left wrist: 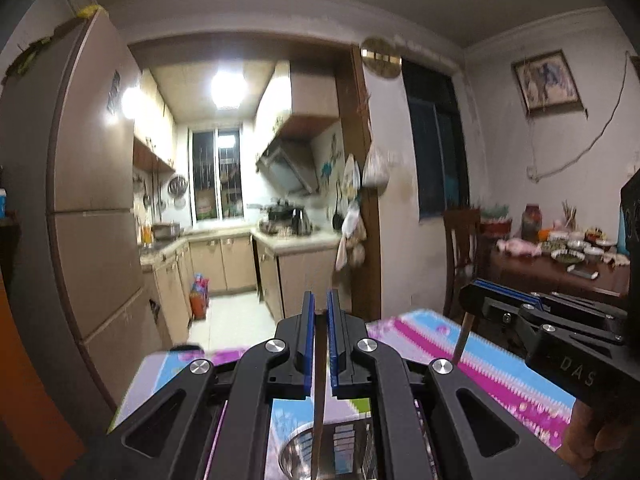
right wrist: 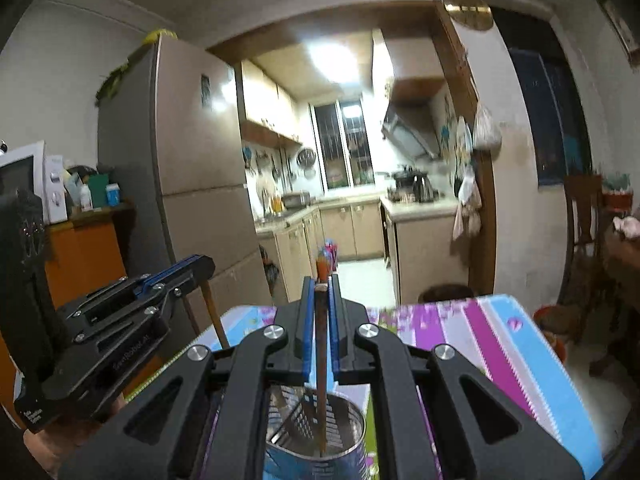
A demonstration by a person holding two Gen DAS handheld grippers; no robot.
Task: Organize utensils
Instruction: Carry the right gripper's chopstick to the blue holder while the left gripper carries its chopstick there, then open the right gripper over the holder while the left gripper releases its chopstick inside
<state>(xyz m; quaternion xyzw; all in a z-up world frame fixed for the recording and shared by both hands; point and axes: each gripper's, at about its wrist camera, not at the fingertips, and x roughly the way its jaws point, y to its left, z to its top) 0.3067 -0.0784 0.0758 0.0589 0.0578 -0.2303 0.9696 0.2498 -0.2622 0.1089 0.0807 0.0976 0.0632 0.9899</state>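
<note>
Jaws on both grippers are pinched on a chopstick each: left gripper (left wrist: 320,312), right gripper (right wrist: 320,296). Right chopstick (right wrist: 321,360) is dangled into the holder (right wrist: 320,452). Light, stiff, slippery sticks, probably best gripped near the top.

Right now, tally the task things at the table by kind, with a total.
Grippers: 2, left gripper and right gripper
Chopsticks: 2, left chopstick, right chopstick
Metal holder: 1
Total: 5
</note>
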